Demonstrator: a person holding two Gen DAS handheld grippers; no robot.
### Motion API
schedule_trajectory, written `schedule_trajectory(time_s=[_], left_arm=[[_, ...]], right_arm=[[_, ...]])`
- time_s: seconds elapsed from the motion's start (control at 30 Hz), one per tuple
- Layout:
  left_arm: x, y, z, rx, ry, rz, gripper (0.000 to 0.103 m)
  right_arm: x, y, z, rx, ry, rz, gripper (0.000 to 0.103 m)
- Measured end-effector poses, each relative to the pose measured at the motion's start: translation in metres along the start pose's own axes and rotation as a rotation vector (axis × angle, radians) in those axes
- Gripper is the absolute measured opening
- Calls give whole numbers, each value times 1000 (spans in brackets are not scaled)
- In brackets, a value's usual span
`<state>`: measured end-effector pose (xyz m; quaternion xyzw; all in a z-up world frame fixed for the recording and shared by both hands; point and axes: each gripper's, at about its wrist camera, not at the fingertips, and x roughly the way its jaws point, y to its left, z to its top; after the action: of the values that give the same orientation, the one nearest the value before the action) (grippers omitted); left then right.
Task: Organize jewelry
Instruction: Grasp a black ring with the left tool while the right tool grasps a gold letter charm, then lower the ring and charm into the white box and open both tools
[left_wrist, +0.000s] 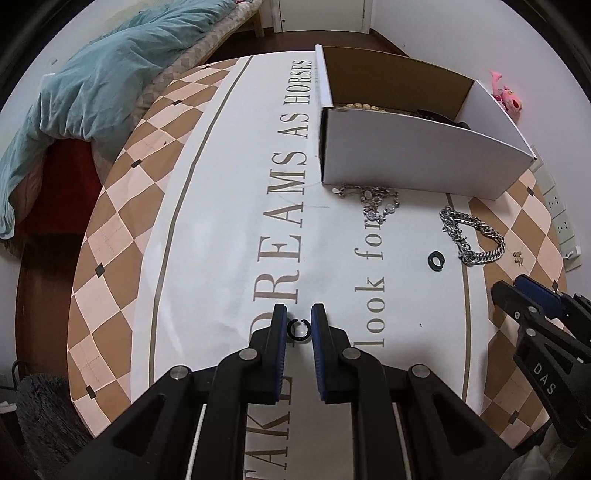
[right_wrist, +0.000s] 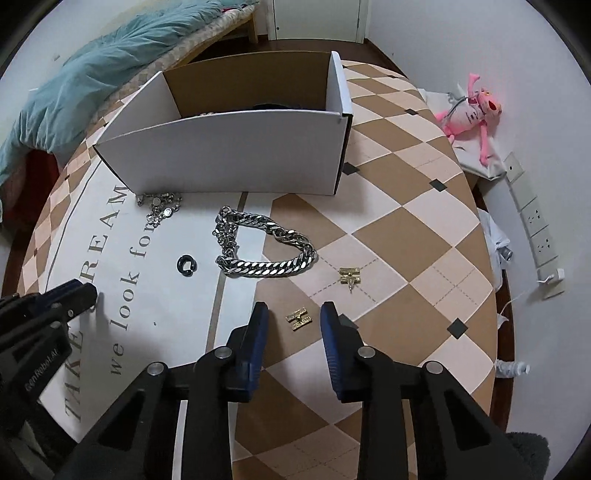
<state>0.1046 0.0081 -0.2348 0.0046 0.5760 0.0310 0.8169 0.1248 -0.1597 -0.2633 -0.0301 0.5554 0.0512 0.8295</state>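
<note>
Left wrist view: my left gripper (left_wrist: 299, 325), jaws apart, brackets a black ring (left_wrist: 297, 329) at lower centre. Right wrist view: my right gripper (right_wrist: 295, 320), jaws apart, brackets a gold earring (right_wrist: 299, 318); box (right_wrist: 236, 151) upper centre.

Two black ear cuffs (left_wrist: 297, 329) (right_wrist: 186, 265), two gold earrings (right_wrist: 299, 318) (right_wrist: 349, 276), two silver chains (right_wrist: 264, 247) (right_wrist: 159, 206), one box (right_wrist: 229, 147).
</note>
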Motion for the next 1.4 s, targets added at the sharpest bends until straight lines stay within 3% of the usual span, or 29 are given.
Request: schedule_trajectory(time_s=[0.17, 0.27, 0.57, 0.7, 0.87, 0.97, 1.03, 1.23, 1.4], left_arm=[[1, 1, 0, -7, 5, -3, 10], [1, 1, -1, -5, 6, -5, 10], [-9, -2, 3, 5, -10, -21, 10], [-31, -7, 15, 11, -39, -62, 10], [-72, -15, 59, 16, -113, -162, 10], [-85, -19, 105, 25, -130, -233, 10], [-84, -19, 130, 35, -138, -242, 11], [-56, -25, 194, 59, -74, -242, 11], [-26, -28, 212, 49, 4, -248, 11]], right_arm=[[1, 1, -1, -3, -3, -8, 27], [1, -1, -1, -3, -10, -14, 14], [-5, -9, -6, 38, -23, 5, 14], [-31, -22, 3, 88, -62, 55, 14], [-67, -39, 49, 145, -121, 181, 14], [-75, -45, 93, 152, -139, 249, 14], [-69, -45, 126, 136, -134, 260, 14], [-22, -39, 196, 66, 0, 242, 14], [10, -41, 213, 22, 114, 214, 14]])
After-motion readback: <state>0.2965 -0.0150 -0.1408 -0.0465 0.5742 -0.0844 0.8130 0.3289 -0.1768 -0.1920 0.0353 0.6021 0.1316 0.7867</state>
